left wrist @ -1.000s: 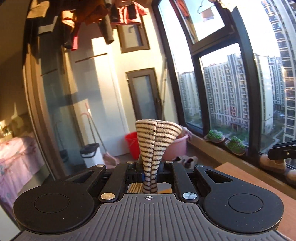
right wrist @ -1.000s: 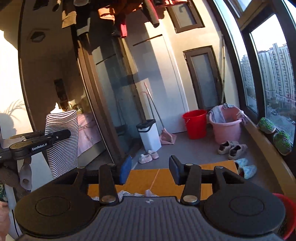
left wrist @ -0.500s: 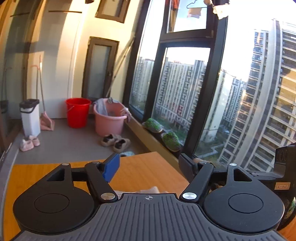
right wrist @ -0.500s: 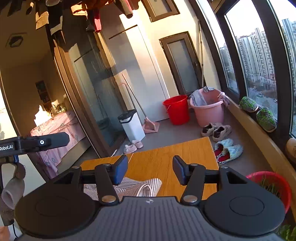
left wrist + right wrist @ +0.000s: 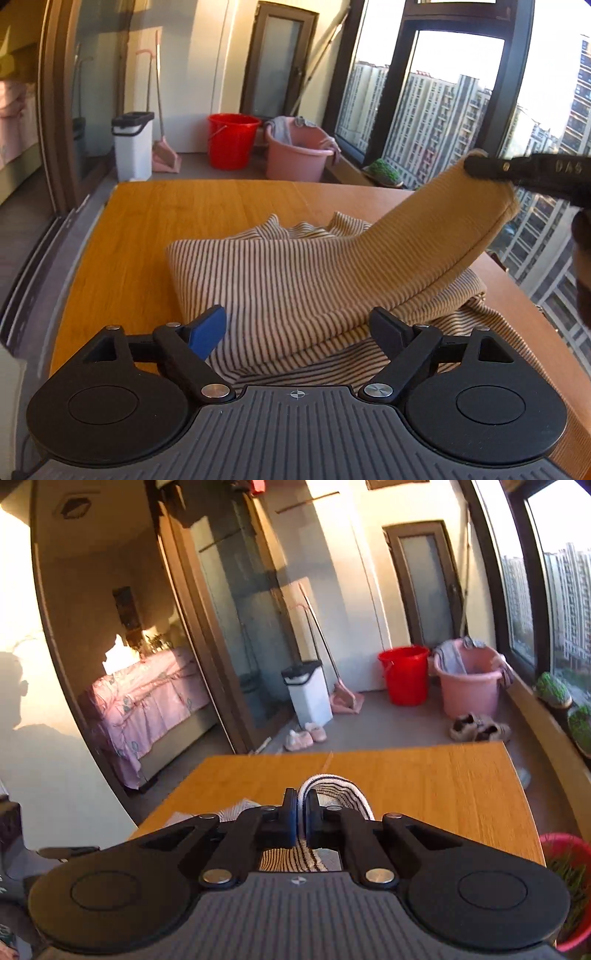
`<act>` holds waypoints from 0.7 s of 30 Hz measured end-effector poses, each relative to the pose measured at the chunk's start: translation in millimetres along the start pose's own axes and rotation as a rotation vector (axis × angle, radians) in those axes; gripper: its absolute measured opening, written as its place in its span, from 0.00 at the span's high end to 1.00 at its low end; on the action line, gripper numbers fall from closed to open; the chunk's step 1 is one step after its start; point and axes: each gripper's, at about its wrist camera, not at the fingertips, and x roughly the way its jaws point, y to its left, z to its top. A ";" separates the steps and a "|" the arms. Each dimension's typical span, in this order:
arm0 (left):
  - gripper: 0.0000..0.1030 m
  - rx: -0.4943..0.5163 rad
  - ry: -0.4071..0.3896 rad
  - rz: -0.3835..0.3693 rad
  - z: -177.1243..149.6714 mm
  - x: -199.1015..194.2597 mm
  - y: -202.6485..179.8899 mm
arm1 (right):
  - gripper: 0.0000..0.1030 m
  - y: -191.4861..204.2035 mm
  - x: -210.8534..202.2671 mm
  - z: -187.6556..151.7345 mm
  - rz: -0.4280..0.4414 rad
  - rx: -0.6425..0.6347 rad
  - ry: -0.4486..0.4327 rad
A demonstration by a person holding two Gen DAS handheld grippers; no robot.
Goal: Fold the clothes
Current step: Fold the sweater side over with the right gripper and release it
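Striped garment [image 5: 303,284] bunched on wooden table [image 5: 155,221] — right gripper [image 5: 302,814] clamped on sleeve end, raised; left gripper [image 5: 299,328] spread, empty. Lay sleeve flat across body — avoid dragging.

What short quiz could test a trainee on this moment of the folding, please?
1. True or false: the left gripper is shut on cloth.
2. What does the right gripper pinch?
A. bucket B. striped garment C. slipper
3. Fill in: the garment lies on the wooden ____.

Key: 1 false, it is open above the garment; 2 B, a sleeve lifted up; 3 table.
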 end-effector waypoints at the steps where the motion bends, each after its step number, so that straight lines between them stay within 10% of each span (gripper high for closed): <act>1: 0.09 0.017 -0.010 0.029 0.5 -0.2 2.0 | 0.96 6.5 -3.8 9.3 0.008 -0.021 -0.034; 5: 0.09 -0.006 -0.016 0.094 3.3 -4.3 17.0 | 0.96 4.7 0.8 15.1 -0.025 -0.048 -0.049; 11: 0.08 -0.017 -0.042 0.089 11.6 -22.8 14.5 | 0.93 -51.8 27.6 -58.1 -0.179 0.044 0.193; 17: 0.03 0.015 -0.075 -0.018 24.2 -12.6 -17.0 | 0.82 -47.1 -0.8 -46.9 -0.198 0.066 0.121; 21: 0.01 0.003 -0.009 -0.027 15.6 15.6 -30.4 | 0.46 -31.2 1.6 -48.4 -0.126 0.090 0.103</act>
